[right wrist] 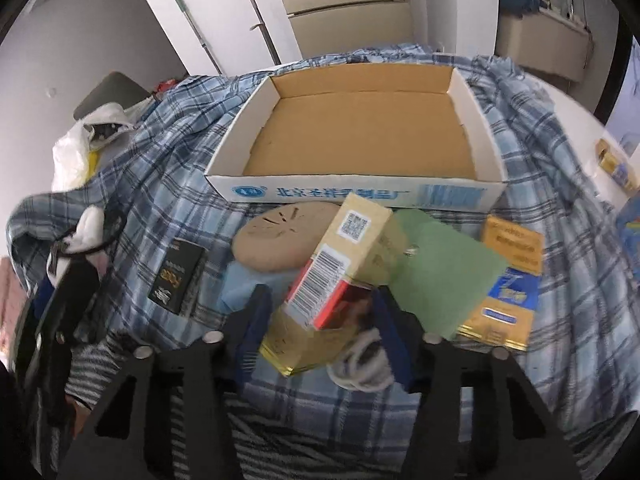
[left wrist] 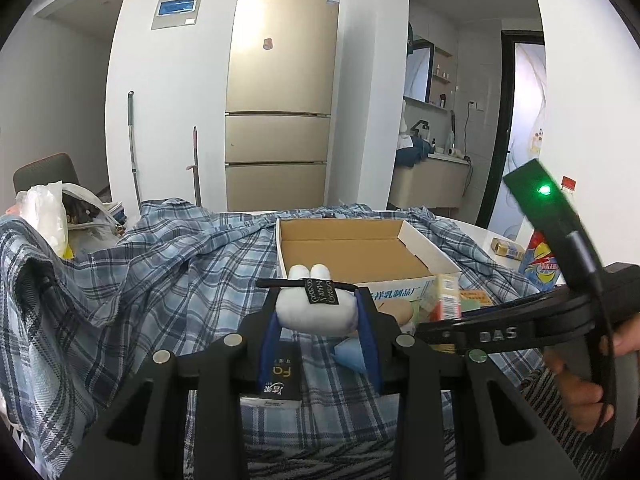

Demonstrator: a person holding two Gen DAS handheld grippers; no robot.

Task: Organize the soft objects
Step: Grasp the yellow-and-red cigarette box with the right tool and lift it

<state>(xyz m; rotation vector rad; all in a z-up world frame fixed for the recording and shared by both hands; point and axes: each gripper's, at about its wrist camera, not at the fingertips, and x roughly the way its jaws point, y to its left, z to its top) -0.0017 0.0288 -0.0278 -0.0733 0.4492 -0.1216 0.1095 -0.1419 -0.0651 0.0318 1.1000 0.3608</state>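
My left gripper (left wrist: 318, 312) is shut on a white plush toy (left wrist: 316, 312) with a black tag and strap, held above the plaid cloth just in front of the open cardboard box (left wrist: 356, 256). The toy and left gripper also show at the left edge of the right wrist view (right wrist: 86, 224). My right gripper (right wrist: 320, 308) is shut on a yellow and red carton (right wrist: 340, 264), tilted, held in front of the box (right wrist: 360, 132). A white cord (right wrist: 364, 360) lies under it.
On the blue plaid cloth (right wrist: 160, 160) lie a tan round pad (right wrist: 280, 240), a black packet (right wrist: 176, 276), a green sheet (right wrist: 444, 272) and a gold-blue packet (right wrist: 508, 284). A white plastic bag (right wrist: 76, 156) sits at left. A fridge (left wrist: 280, 92) stands behind.
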